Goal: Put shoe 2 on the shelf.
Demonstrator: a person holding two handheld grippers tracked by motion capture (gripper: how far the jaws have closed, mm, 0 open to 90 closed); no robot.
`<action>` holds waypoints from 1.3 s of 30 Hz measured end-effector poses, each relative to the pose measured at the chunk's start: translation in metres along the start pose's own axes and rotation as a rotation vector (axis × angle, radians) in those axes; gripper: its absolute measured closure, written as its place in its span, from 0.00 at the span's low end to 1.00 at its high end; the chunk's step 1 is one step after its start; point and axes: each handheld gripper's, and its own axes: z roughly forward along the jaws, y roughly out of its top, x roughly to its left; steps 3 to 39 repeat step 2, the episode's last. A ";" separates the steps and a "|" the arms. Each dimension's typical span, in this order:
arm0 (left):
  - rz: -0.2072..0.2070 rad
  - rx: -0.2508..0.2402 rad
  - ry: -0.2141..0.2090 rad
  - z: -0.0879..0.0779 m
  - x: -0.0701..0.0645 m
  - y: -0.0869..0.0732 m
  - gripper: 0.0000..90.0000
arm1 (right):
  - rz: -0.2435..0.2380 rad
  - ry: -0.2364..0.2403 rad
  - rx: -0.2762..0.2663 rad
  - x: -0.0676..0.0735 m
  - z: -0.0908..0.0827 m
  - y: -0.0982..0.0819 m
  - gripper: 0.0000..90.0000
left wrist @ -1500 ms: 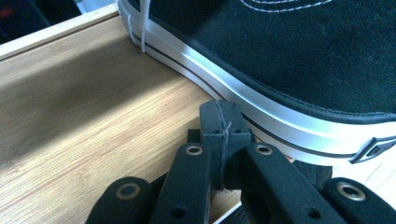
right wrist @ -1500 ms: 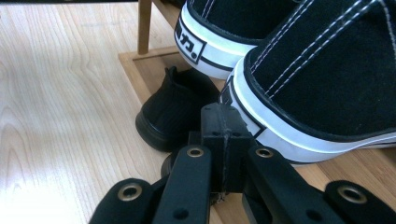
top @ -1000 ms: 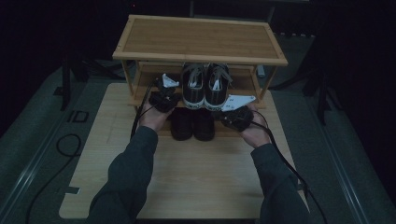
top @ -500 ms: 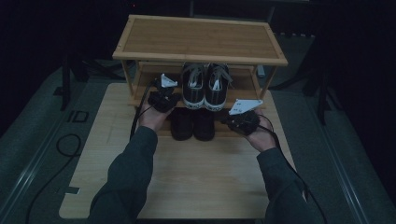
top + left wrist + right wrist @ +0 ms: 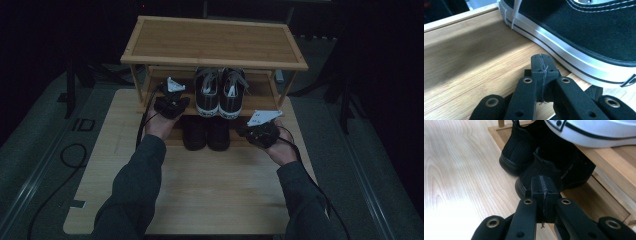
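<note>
The black-and-white sneakers (image 5: 220,92) sit side by side on the middle shelf of the bamboo shoe rack (image 5: 215,42), canvas uppers black, rubber soles white with a thin dark stripe, toes pointing toward me. Below them at 6 o'clock I see a pair of black shoes (image 5: 205,133), matte and rounded, heels out on the lowest level.

My left gripper (image 5: 171,104) is at 9 o'clock from the sneakers, over the grained wooden shelf; in the left gripper view its jaws are pressed together on nothing, just beside the glossy sole of the nearer sneaker (image 5: 584,37).

My right gripper (image 5: 260,131) is at 3 o'clock from the black shoes, and its jaws meet flat with nothing between them. Its own view shows the ribbed knit heel of one black shoe (image 5: 520,150).

Everything stands on a pale wooden table (image 5: 200,185).
</note>
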 end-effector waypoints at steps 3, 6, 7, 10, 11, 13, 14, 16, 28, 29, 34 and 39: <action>-0.001 -0.003 0.001 -0.001 0.000 0.000 1.00 | 0.004 0.000 0.003 -0.001 0.000 -0.002 1.00; -0.001 -0.003 0.001 -0.001 0.000 0.000 1.00 | 0.004 0.000 0.003 -0.001 0.000 -0.002 1.00; -0.001 -0.003 0.001 -0.001 0.000 0.000 1.00 | 0.004 0.000 0.003 -0.001 0.000 -0.002 1.00; -0.001 -0.003 0.001 -0.001 0.000 0.000 1.00 | 0.004 0.000 0.003 -0.001 0.000 -0.002 1.00; -0.001 -0.003 0.001 -0.001 0.000 0.000 1.00 | 0.004 0.000 0.003 -0.001 0.000 -0.002 1.00; -0.001 -0.003 0.001 -0.001 0.000 0.000 1.00 | 0.004 0.000 0.003 -0.001 0.000 -0.002 1.00; -0.001 -0.003 0.001 -0.001 0.000 0.000 1.00 | 0.004 0.000 0.003 -0.001 0.000 -0.002 1.00; -0.001 -0.003 0.001 -0.001 0.000 0.000 1.00 | 0.004 0.000 0.003 -0.001 0.000 -0.002 1.00; -0.001 -0.003 0.001 -0.001 0.000 0.000 1.00 | 0.004 0.000 0.003 -0.001 0.000 -0.002 1.00; -0.001 -0.003 0.001 -0.001 0.000 0.000 1.00 | 0.004 0.000 0.003 -0.001 0.000 -0.002 1.00; -0.001 -0.003 0.001 -0.001 0.000 0.000 1.00 | 0.004 0.000 0.003 -0.001 0.000 -0.002 1.00; -0.001 -0.003 0.001 -0.001 0.000 0.000 1.00 | 0.004 0.000 0.003 -0.001 0.000 -0.002 1.00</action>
